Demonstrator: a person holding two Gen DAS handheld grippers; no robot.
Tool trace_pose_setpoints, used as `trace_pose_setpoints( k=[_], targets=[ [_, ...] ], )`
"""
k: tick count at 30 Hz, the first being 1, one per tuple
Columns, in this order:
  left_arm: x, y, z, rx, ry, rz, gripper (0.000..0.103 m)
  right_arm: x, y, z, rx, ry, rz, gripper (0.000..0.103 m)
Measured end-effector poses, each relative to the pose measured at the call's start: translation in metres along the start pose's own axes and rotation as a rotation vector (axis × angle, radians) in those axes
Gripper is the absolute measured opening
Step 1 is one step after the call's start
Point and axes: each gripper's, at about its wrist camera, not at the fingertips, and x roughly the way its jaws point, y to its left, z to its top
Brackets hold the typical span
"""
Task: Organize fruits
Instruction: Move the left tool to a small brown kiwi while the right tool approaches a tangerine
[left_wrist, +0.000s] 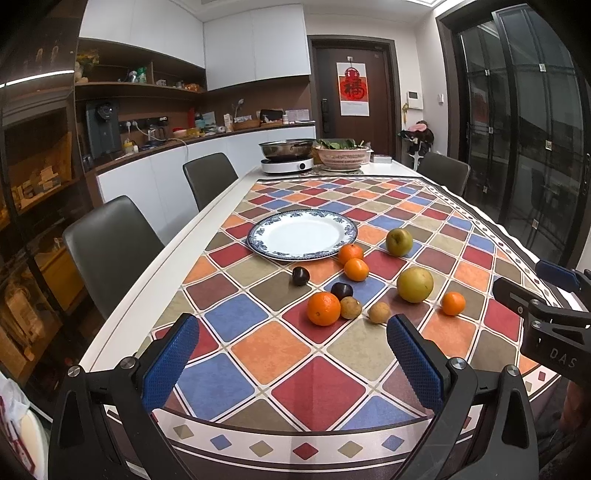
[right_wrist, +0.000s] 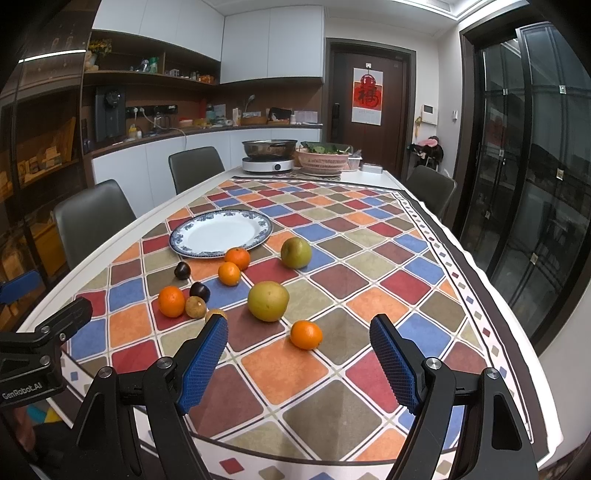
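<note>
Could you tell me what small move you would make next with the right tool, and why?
I would probably ease the right tool forward and down around the nearest orange. Its blue pads stand wide open with nothing between them, that orange lies apart from the other fruit just beyond its tips, and the plate holds no fruit yet.

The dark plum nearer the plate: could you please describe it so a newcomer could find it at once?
Start at the blue-rimmed white plate on the checked tablecloth. Just in front of its near edge sits a small dark plum. Unlike the other plum, it stands alone, touching no fruit.
</note>
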Motion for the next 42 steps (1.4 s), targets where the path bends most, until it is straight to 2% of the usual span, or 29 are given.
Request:
trace_pose_setpoints(
  k=[13, 19, 26, 29, 32, 33, 37, 40, 42],
  targets=[
    [0.014, -0.017, 0.006, 0.1, -0.029, -0.088, 0.102, 0.022, -0.012, -0.003, 0.02, 0.056, -0.005, 0.079],
    [0.036, -0.029, 0.011, 0.149, 0.007, -0.157, 0.086, 0.04, -0.017, -0.003, 0.012, 0.086, 0.036, 0.079],
    [0.07, -0.042, 0.008, 0.196, 0.107, -0.252, 0.065, 0.064, -0.014, -0.005, -0.013, 0.132, 0.07, 0.079],
    [0.083, -0.046, 0.006, 0.204, 0.154, -0.292, 0.057, 0.077, -0.016, -0.006, -0.002, 0.167, 0.082, 0.071],
    [0.095, -0.052, 0.006, 0.212, 0.185, -0.321, 0.048, 0.089, -0.016, -0.008, 0.017, 0.206, 0.097, 0.07],
    [0.098, -0.053, 0.006, 0.216, 0.193, -0.332, 0.045, 0.091, -0.017, -0.01, 0.022, 0.215, 0.1, 0.066],
    [0.107, -0.065, 0.006, 0.285, 0.176, -0.318, 0.043, 0.1, -0.021, -0.012, 0.038, 0.241, 0.109, 0.064],
    [0.113, -0.07, 0.006, 0.313, 0.179, -0.317, 0.04, 0.105, -0.023, -0.012, 0.04, 0.259, 0.115, 0.058],
    [0.118, -0.071, 0.006, 0.32, 0.192, -0.319, 0.034, 0.108, -0.023, -0.013, 0.045, 0.269, 0.121, 0.057]
  ],
)
